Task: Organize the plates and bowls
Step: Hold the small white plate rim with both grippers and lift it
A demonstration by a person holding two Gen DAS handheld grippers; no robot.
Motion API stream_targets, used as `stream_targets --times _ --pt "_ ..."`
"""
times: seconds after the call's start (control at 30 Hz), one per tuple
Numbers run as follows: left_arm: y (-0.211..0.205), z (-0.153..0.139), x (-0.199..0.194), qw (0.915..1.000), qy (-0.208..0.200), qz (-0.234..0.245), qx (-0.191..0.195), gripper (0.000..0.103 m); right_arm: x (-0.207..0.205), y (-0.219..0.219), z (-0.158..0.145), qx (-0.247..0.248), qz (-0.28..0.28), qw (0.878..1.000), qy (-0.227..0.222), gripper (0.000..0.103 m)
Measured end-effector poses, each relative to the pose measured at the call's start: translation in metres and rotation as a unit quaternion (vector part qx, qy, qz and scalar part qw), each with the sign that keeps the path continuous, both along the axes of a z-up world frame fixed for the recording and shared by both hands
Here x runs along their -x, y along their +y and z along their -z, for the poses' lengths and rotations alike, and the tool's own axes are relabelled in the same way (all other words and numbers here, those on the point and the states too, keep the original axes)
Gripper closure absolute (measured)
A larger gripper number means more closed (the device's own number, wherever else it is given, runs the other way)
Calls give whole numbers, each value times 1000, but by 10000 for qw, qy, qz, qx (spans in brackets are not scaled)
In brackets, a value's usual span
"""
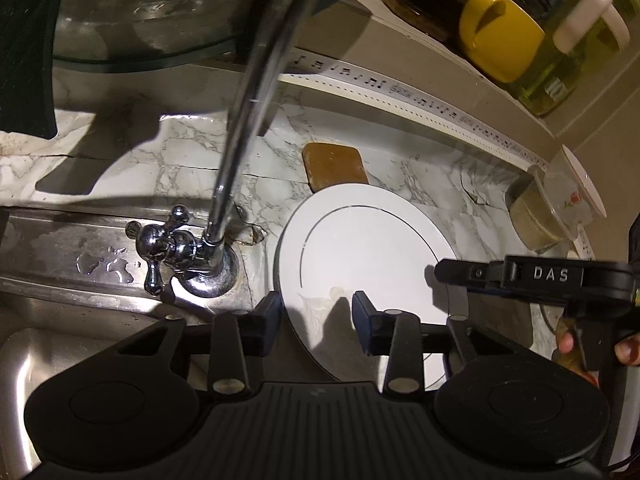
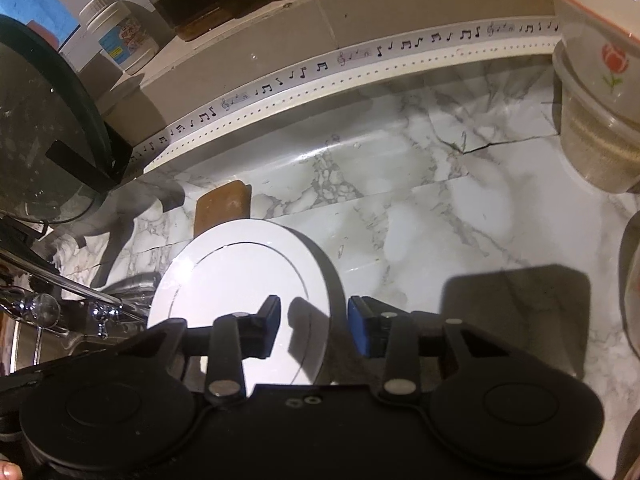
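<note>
A white plate [image 1: 360, 248] with a thin ring line lies on the marble counter [image 2: 440, 220], beside the sink. My left gripper [image 1: 316, 312] straddles its left rim, with one pad on the outer edge and the other on the top face. From the opposite side my right gripper [image 2: 314, 320] takes the right rim of the plate [image 2: 240, 276] the same way. Both look shut on the plate. One of the right gripper's fingers [image 1: 460, 272] reaches over the plate's right side. Stacked bowls [image 2: 596, 92] with a red flower stand at the back right.
A chrome faucet [image 1: 240, 120] and its tap handle [image 1: 160, 248] rise just left of the plate, with the steel sink [image 1: 60, 340] below. A brown block [image 1: 334, 164] lies behind the plate. A glass lid [image 1: 140, 12], a yellow mug [image 1: 496, 32] and jars crowd the ledge.
</note>
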State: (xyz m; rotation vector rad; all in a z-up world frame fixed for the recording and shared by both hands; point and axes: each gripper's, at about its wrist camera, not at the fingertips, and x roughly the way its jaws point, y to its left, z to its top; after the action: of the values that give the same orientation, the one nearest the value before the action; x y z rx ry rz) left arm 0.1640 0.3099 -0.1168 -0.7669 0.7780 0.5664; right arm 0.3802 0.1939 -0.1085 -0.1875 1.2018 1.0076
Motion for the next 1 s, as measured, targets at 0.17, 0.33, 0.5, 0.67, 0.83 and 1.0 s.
stream_targets --times 0.17,0.33,0.5,0.67,0.83,1.0 --pt "6 2 2 10000 -39 -64 42 72 -1 1 2 -44 15 9999 109 73" --pt "8 5 3 9999 -32 -103 88 79 -2 0 1 -72 56 9998 169 79" --pt "11 6 8 9998 -44 -163 125 89 -5 -5 3 -130 143 9996 190 92" --pt "9 4 9 9998 -15 -172 78 91 -2 -10 2 -208 227 9993 189 92" --pt "5 0 14 9999 -82 -127 78 91 5 -15 -4 -275 235 9993 85 93" --pt "-2 -4 17 9999 -116 -36 29 91 10 -23 -8 -286 265 9992 28 94"
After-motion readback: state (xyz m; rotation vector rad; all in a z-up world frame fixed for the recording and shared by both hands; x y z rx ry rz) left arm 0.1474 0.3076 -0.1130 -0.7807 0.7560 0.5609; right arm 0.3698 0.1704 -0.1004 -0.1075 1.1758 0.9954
